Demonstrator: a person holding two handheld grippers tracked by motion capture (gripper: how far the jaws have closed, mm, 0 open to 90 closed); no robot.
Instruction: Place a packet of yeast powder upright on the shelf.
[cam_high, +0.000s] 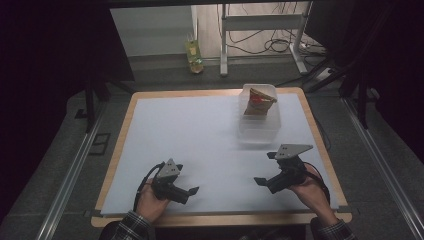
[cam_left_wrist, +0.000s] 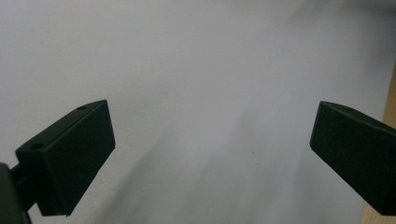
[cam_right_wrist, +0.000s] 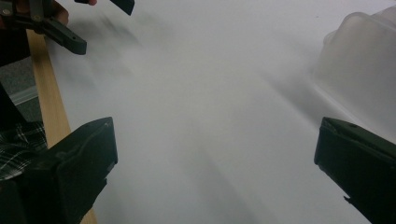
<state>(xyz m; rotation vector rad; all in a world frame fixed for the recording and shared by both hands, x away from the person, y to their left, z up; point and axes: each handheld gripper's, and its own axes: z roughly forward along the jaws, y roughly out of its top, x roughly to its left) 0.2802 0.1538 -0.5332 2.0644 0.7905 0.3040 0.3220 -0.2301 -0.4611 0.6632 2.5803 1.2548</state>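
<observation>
A clear plastic container (cam_high: 260, 129) stands on the white sheet at the back right, with a brown and red snack bag (cam_high: 259, 102) upright inside it. My left gripper (cam_high: 186, 179) is held low near the front edge, left of centre, pointing right. Its jaws stand wide apart, open, over bare white sheet (cam_left_wrist: 210, 140). My right gripper (cam_high: 265, 168) is at the front right, in front of the container, pointing left. It is open too (cam_right_wrist: 215, 149), with nothing between the jaws. The container (cam_right_wrist: 359, 60) is blurred at the upper right of the right gripper view, and the left gripper (cam_right_wrist: 70, 35) at its top left.
The white sheet (cam_high: 190, 135) covers most of a wooden table, whose rim (cam_high: 220, 219) shows along the front. Behind the table, on the floor, are a green packet (cam_high: 194, 55), a white metal frame (cam_high: 260, 22) and loose cables (cam_high: 280, 45).
</observation>
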